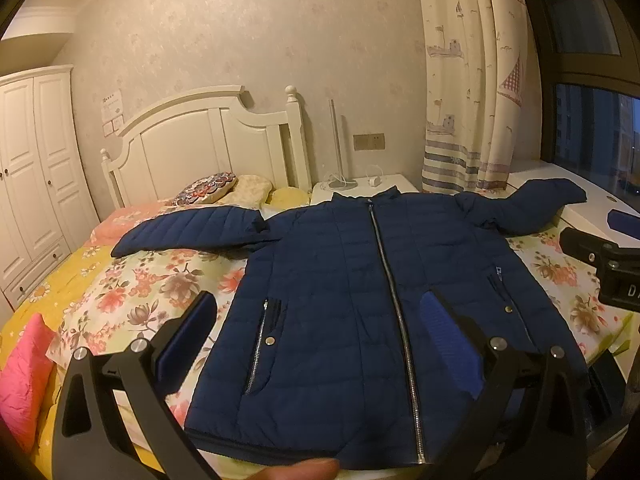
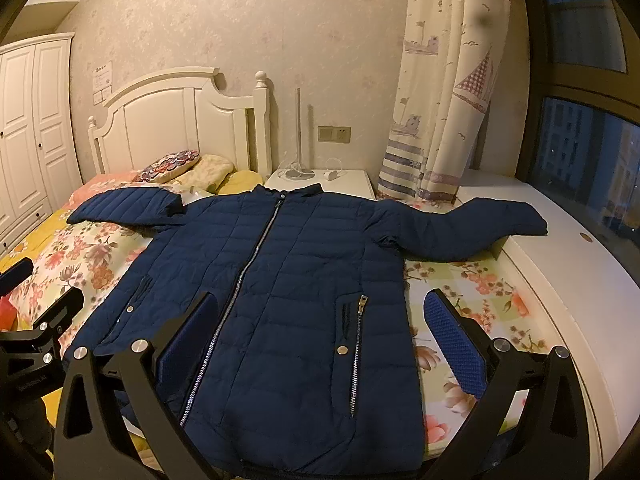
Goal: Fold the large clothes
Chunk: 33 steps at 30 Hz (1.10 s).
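Jacket [image 1: 360, 280] lies flat, zipped, sleeves spread, on the bed [image 1: 132, 300]. Left gripper [image 1: 320, 312] and right gripper [image 2: 320, 312] hover, jaws wide, empty. Folding not begun; next, likely grasp a sleeve.

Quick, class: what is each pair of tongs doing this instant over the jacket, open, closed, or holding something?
Left tongs: open wide, holding nothing, above the navy jacket.
Right tongs: open wide, holding nothing, above the jacket's other side.
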Available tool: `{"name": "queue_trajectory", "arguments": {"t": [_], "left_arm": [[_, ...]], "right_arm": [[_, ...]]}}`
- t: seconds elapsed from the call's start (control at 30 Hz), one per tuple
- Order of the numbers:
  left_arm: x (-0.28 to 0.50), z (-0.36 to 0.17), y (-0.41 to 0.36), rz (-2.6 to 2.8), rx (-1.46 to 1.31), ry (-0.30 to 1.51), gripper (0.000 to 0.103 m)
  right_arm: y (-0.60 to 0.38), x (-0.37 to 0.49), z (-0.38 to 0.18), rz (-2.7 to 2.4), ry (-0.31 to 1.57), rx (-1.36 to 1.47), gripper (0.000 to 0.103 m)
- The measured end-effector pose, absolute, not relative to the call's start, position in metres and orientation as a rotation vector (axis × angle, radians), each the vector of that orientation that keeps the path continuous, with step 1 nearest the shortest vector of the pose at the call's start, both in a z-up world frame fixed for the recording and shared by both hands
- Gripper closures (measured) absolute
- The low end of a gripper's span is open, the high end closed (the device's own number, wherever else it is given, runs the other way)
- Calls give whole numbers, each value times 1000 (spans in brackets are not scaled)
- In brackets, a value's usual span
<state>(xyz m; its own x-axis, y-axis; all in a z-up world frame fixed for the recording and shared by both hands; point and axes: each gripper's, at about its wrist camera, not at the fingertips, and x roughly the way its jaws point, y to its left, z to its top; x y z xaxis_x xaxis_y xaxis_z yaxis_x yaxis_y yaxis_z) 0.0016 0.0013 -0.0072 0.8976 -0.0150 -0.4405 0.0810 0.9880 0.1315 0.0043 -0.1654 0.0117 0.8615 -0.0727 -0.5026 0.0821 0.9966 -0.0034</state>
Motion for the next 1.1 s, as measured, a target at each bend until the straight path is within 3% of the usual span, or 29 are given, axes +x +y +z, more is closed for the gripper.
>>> {"name": "queue_trajectory", "arguments": {"t": [1.1], "left_arm": [[6,-17,6,-50,154,499,2]], "right_arm": [[-178,12,6,-62,565,75,4]]}}
